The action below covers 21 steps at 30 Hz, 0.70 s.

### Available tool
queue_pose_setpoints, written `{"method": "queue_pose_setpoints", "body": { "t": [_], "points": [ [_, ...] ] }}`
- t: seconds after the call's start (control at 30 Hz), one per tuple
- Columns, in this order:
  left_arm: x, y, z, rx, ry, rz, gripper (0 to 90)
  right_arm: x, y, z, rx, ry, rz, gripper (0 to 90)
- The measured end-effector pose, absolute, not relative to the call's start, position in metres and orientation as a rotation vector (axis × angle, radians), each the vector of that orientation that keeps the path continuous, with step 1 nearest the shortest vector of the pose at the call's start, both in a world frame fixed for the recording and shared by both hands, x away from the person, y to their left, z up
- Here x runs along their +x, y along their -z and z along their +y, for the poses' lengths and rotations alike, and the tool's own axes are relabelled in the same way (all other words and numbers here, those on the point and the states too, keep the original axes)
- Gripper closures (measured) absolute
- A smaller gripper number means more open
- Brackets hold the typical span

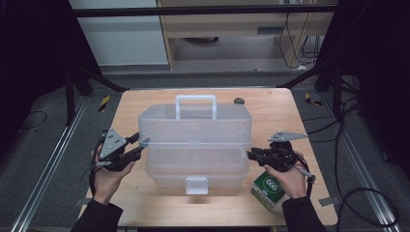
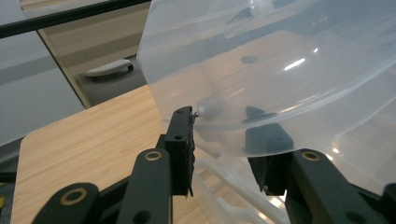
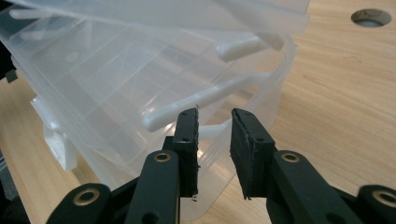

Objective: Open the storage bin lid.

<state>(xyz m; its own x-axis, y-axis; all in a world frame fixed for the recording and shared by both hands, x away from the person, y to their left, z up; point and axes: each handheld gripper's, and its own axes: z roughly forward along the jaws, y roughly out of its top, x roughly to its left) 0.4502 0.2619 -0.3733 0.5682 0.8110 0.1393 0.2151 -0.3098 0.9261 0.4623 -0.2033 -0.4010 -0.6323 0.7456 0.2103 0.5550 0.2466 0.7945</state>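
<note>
Green carton [image 1: 267, 190] at table's [image 1: 145, 104] near right edge.

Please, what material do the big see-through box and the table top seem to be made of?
The box looks like translucent, glossy plastic: the table grain shows through its walls, and light glints on them. The table top looks like pale wood or a wood-look laminate with a matt surface; the grain lines are visible, but which one cannot be told.
</note>
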Motion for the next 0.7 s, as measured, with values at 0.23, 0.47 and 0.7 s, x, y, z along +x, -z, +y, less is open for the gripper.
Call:
{"method": "queue_pose_setpoints", "body": {
  "t": [0.23,0.47,0.7],
  "points": [
    [0.450,0.373,0.262,1.823,-0.761,0.844,62.6,0.465,0.407,-0.196,1.238,-1.269,2.340,71.4],
    [0.451,0.372,0.262,1.821,-0.759,0.849,62.9,0.468,0.413,-0.194,1.289,-1.269,2.348,75.7],
    [0.453,0.368,0.261,1.818,-0.766,0.863,64.0,0.469,0.412,-0.193,1.290,-1.249,2.354,75.9]
  ]
}}
